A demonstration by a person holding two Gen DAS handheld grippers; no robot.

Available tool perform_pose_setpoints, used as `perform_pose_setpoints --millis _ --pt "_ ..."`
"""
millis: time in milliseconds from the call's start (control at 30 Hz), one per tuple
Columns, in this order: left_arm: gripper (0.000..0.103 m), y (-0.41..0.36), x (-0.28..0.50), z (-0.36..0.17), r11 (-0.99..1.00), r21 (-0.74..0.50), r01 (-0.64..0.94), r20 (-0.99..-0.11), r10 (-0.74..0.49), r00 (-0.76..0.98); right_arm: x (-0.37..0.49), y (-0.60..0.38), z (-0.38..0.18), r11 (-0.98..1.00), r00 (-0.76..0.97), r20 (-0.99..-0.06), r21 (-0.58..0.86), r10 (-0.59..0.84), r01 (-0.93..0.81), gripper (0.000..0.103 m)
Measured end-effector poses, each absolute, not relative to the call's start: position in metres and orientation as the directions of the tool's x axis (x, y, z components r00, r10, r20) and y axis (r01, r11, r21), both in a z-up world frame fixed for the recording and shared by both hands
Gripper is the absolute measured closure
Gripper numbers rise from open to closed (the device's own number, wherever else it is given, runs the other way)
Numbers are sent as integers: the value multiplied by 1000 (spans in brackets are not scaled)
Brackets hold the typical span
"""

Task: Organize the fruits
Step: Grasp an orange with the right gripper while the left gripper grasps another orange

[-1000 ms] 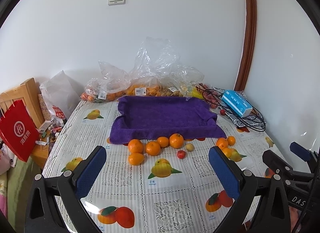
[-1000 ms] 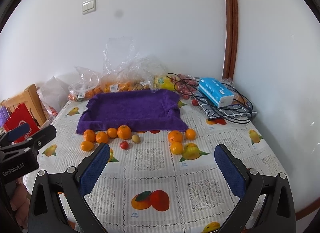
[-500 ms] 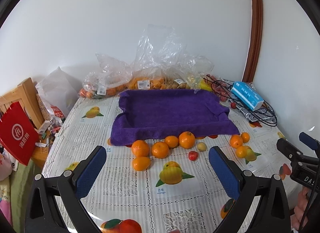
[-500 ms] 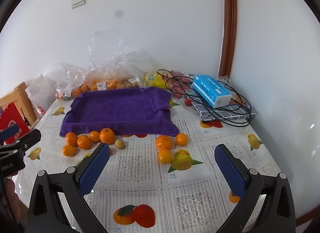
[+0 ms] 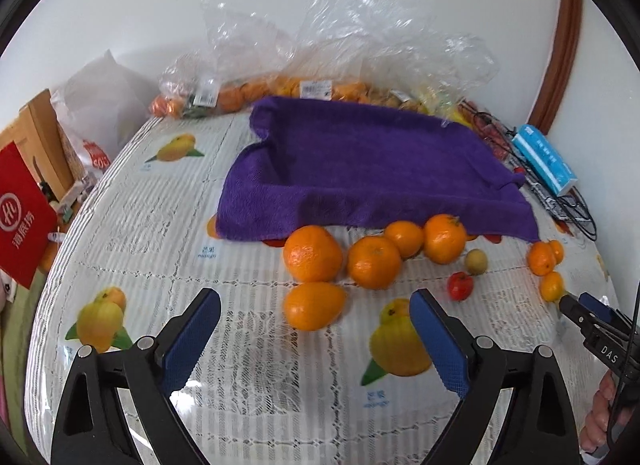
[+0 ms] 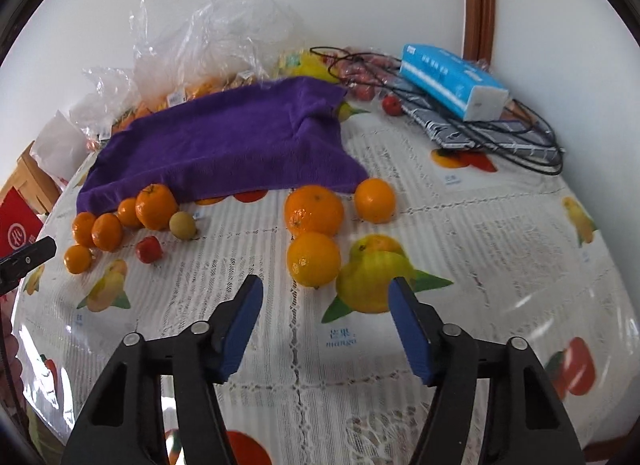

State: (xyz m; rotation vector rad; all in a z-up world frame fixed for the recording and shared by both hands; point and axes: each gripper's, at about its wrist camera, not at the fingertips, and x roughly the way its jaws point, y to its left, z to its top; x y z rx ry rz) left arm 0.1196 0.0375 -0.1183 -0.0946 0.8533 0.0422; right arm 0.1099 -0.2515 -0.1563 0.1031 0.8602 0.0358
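A purple towel-lined tray lies mid-table, with loose fruit along its near edge. In the left wrist view an oval orange lies just ahead of my left gripper, whose jaws are closing with nothing between them; more oranges, a small red fruit and a small greenish fruit sit behind. In the right wrist view my right gripper is closing just short of an orange, with two oranges beyond it. Nothing is held.
Clear plastic bags of fruit stand along the wall behind the tray. A blue tissue pack and black cables lie at the right. A red paper bag hangs off the left edge. The tablecloth has printed fruit pictures.
Both grippers have come down and forward toward the loose oranges, which now look much larger. The right jaws have narrowed a lot, the left ones slightly.
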Motion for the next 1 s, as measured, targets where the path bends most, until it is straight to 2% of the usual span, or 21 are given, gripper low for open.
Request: perform_pose_setpoints --millis 133,233,333,400,567,667,733,833,867,900,1000 --pt "8 43 124 -128 996 -62 -66 -755 -3 655 124 -248 -166 995 649 -758 98 72 4 54" --pt "8 45 126 -137 996 -62 -59 -768 -10 640 134 -246 -174 993 634 -768 115 95 -10 57" --pt "8 46 128 -144 996 -76 -43 -778 -32 628 137 -238 -179 997 635 -769 76 73 -22 68" --pt "8 48 129 -145 996 -76 -43 -775 -32 631 134 -233 -178 999 640 -767 41 49 -27 68" --pt "8 48 141 -144 996 -81 -30 -775 -44 631 120 -229 -176 995 640 -762 91 99 -45 68" --pt "9 43 145 -154 999 -38 -16 -784 -20 620 113 -221 -177 994 651 -752 88 105 -59 68" --pt "16 43 147 -163 999 -45 -16 -795 -26 606 111 -217 -177 996 657 -748 68 93 -64 68" --pt "34 45 144 -164 998 -66 -18 -782 -40 622 110 -212 -179 997 661 -747 37 71 -65 68" --pt "49 45 144 -164 997 -72 -6 -781 -52 623 111 -211 -179 997 660 -748 36 72 -68 68" --pt "59 44 144 -163 996 -84 12 -782 -73 620 111 -212 -178 997 659 -748 39 75 -68 68" --pt "70 39 143 -161 994 -95 49 -785 -106 611 110 -213 -178 997 663 -745 47 79 -66 68"
